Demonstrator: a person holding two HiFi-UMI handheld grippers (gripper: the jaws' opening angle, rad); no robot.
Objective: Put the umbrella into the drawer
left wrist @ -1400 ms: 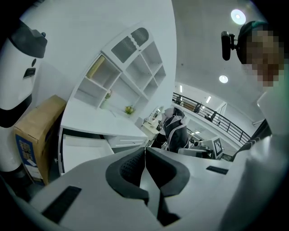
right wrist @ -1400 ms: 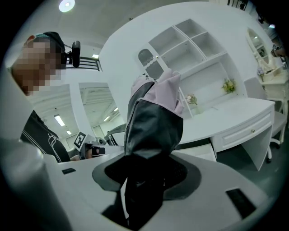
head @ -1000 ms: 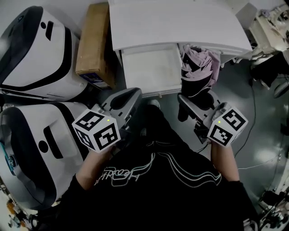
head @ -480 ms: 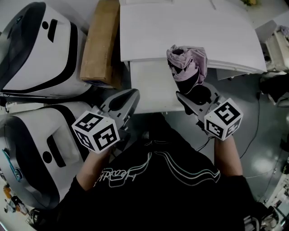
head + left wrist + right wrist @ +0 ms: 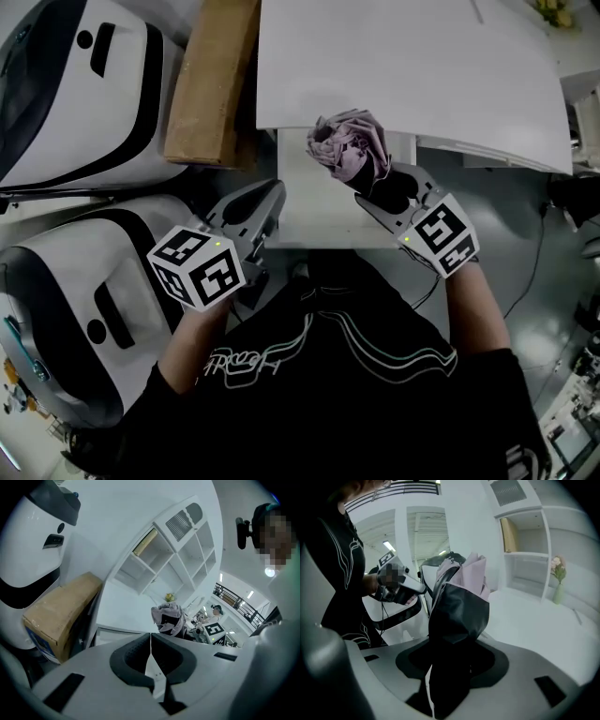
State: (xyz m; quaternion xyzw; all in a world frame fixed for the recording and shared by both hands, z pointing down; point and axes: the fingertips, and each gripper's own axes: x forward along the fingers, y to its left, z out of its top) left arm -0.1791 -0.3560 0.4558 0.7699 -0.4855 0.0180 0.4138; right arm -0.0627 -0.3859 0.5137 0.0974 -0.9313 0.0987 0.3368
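Clamping the umbrella [image 5: 347, 148] above the drawer [image 5: 314, 214], right tool [image 5: 386, 190].

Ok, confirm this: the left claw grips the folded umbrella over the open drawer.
Not the left. The right claw grips the folded umbrella over the open drawer, as the right gripper view shows; the left claw is shut and empty.

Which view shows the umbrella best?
Head view: nearly the whole umbrella shows, gripped in the right tongs by the open drawer. Right gripper view crops it close; left gripper view shows it small, distant.
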